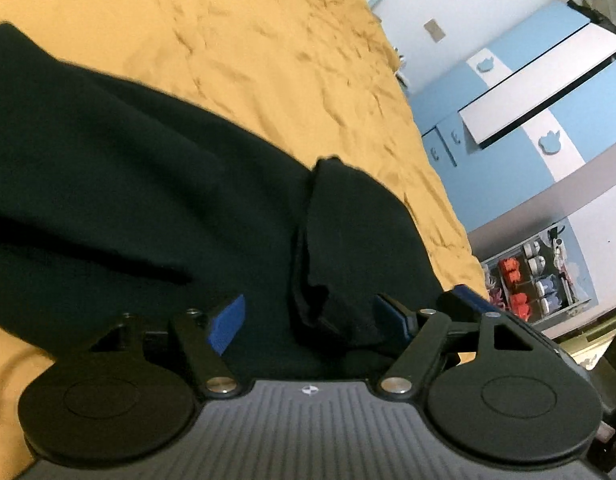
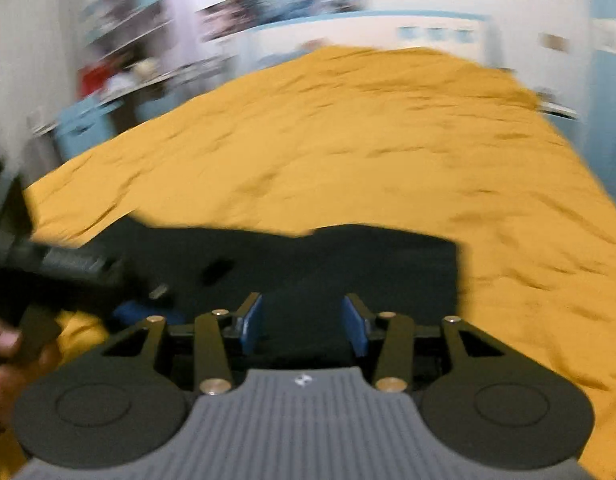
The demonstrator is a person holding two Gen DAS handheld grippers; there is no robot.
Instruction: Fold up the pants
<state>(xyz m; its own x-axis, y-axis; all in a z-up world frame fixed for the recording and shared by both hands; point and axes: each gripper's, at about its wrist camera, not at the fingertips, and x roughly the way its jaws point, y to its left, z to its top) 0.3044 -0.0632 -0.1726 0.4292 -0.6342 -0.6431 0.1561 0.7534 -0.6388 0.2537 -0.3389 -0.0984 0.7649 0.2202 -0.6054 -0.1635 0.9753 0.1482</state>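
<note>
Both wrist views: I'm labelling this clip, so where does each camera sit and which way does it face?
Left wrist: on the left gripper, looking down past open blue pads at the dark pants, toward blue cabinets.
Right wrist: on the right gripper, jaws open, looking along the bed; a hand shows at left.
Shared: pants, yellow bedspread.

Location: a home bedroom, likely a child's. Evidence: a bed [image 1: 268, 60] covered by a mustard-yellow sheet; a blue-and-white wardrobe [image 1: 519, 120] with animal-shaped cut-outs; a shelf unit [image 1: 535, 280] holding small shoes; blurred wall shelves [image 2: 124, 52].
</note>
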